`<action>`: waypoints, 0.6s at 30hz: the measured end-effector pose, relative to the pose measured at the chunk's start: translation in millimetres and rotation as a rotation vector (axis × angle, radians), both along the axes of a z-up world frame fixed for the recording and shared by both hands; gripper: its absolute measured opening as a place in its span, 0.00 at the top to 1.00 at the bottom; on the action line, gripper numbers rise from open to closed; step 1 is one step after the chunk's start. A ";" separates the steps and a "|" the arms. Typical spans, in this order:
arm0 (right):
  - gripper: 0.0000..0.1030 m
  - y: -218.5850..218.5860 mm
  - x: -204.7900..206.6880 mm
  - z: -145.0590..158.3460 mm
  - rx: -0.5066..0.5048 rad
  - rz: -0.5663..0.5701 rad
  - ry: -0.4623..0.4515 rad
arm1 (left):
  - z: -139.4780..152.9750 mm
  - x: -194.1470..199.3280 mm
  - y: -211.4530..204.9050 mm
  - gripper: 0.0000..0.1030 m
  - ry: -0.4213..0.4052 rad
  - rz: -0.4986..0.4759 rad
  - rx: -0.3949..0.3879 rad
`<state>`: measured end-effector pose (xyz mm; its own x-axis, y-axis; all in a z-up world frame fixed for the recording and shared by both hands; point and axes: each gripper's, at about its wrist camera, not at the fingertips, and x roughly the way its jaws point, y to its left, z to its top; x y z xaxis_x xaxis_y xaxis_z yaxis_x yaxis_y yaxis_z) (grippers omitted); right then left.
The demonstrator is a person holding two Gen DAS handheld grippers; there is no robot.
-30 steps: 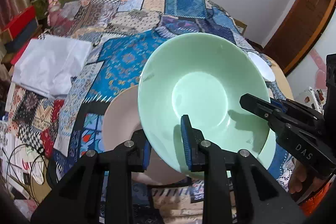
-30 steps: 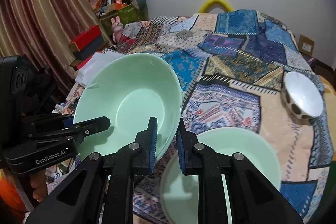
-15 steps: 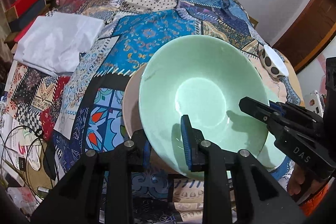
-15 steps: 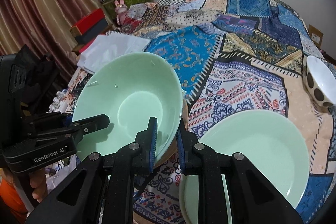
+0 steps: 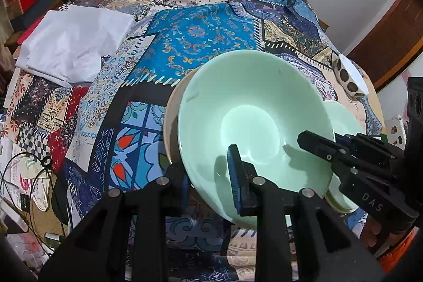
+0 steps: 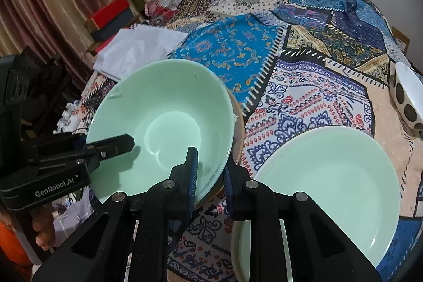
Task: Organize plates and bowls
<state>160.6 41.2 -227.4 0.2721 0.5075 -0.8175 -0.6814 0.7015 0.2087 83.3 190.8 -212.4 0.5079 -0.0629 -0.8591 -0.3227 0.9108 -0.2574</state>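
Jaws of both grippers, left gripper (image 5: 211,176) and right gripper (image 6: 210,173), are clamping the green bowl (image 6: 169,123) rim, hovering directly above the beige bowl (image 5: 171,123).

My left gripper (image 5: 210,185) is clamped on the near rim of the green bowl (image 5: 253,118), one finger inside, one outside. My right gripper (image 6: 210,173) pinches the opposite rim the same way. Both point forward, tilted down.

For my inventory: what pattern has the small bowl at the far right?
White bowl with dark spots; right wrist view.
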 end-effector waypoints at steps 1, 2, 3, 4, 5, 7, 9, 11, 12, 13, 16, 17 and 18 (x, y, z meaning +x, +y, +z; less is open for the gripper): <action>0.82 1.0 -0.8 -0.5 -0.002 0.005 0.001 | -0.2 -0.3 0.7 0.75 0.000 0.002 0.001; 0.82 2.0 -1.7 -0.8 -0.006 0.009 -0.002 | -0.8 -0.5 1.6 0.75 0.000 0.002 -0.004; 0.81 2.5 -2.2 -0.7 -0.009 0.011 -0.005 | -1.7 -0.6 2.5 0.75 0.002 0.003 -0.008; 0.81 3.3 -2.4 -0.4 -0.012 0.013 -0.008 | -2.1 -0.6 3.0 0.75 0.003 0.005 -0.010; 0.81 3.5 -2.4 -0.2 -0.013 0.014 -0.008 | -2.3 -0.3 2.9 0.75 0.004 0.006 -0.007; 0.81 3.8 -1.4 0.3 -0.016 0.017 -0.002 | -2.1 0.4 2.0 0.75 0.006 0.003 0.001; 0.80 3.6 -1.4 0.9 -0.014 0.019 0.005 | -1.9 1.2 1.5 0.75 0.007 0.002 0.008; 0.79 2.6 -0.8 2.1 -0.010 0.017 0.009 | -2.0 1.8 1.5 0.75 0.008 0.002 0.014; 0.79 1.9 -0.9 2.7 -0.008 0.016 0.009 | -2.1 1.9 1.5 0.75 0.009 0.002 0.015; 0.79 1.3 -1.3 3.4 -0.007 0.015 0.009 | -2.2 2.3 1.6 0.75 0.010 0.003 0.017; 0.78 0.5 -2.1 4.8 -0.006 0.019 0.007 | -2.4 2.9 0.8 0.75 0.013 0.003 0.023; 0.78 0.3 -2.2 4.8 -0.007 0.019 0.006 | -2.2 3.3 0.4 0.75 0.013 0.003 0.026; 0.78 -0.2 -2.5 4.8 -0.006 0.018 0.005 | -2.2 3.3 0.3 0.75 0.014 0.003 0.027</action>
